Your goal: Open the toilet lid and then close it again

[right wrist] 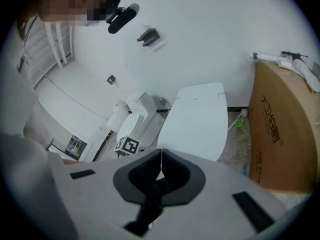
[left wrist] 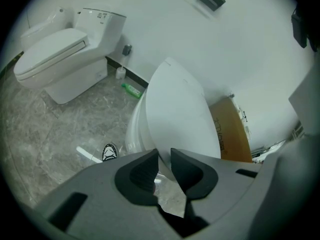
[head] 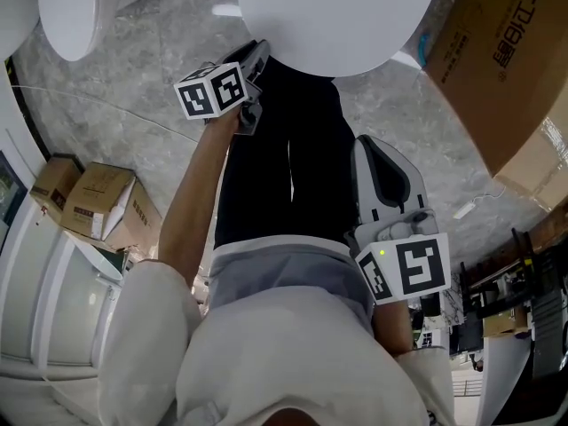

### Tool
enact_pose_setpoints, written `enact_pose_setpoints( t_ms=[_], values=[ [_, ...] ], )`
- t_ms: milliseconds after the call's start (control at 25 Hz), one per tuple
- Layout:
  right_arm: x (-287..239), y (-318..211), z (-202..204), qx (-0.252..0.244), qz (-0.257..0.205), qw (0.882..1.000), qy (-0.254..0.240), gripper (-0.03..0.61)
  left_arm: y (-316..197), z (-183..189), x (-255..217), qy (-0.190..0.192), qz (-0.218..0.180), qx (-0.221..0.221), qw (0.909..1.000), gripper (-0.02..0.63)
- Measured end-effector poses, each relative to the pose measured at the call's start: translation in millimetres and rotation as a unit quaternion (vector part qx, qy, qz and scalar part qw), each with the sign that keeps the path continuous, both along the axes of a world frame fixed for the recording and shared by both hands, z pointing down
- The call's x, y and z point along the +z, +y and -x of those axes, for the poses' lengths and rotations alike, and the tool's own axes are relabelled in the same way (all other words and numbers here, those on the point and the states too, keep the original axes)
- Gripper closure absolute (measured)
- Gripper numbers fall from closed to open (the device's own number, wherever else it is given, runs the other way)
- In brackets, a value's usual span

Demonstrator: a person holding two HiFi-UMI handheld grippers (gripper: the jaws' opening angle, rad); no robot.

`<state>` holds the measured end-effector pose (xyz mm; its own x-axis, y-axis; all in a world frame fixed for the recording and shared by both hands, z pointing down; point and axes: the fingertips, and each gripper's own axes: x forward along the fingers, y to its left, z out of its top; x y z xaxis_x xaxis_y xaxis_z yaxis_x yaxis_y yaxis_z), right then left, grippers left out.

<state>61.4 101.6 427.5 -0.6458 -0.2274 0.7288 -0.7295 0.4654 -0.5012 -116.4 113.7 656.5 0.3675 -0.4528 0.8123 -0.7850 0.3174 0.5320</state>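
The white toilet lid (left wrist: 177,109) stands partly raised over its bowl (left wrist: 133,130). My left gripper (left wrist: 165,156) is shut on the lid's front edge, which runs down between the two dark pads. In the head view the lid (head: 337,11) fills the top middle, and the left gripper (head: 256,58) reaches its rim from the lower left. My right gripper (right wrist: 161,156) is shut with nothing in it. It hangs back from the lid (right wrist: 197,119), low at the right of the head view, pointing up the picture (head: 371,149).
A second white toilet (left wrist: 60,54) stands to the left, by the wall. A large cardboard box (head: 501,60) leans right of the lid. Smaller boxes (head: 89,202) sit at the left. A green bottle (left wrist: 131,89) lies on the marble floor. A shoe (left wrist: 110,151) is beside the bowl.
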Motion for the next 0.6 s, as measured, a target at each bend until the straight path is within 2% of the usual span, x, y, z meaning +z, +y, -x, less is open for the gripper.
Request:
enact_pose_setpoints(
  t_ms=[240, 600],
  values=[
    [-12, -9, -1, 0.005, -0.007, 1.000, -0.003, 0.568, -3, -1, -14, -0.011, 0.006, 0.010, 0.9999, 0.540],
    [-28, -12, 6, 0.005, -0.019, 1.000, -0.004, 0.568, -5, 0, -39, -0.008, -0.002, 0.024, 0.9997, 0.541]
  ],
)
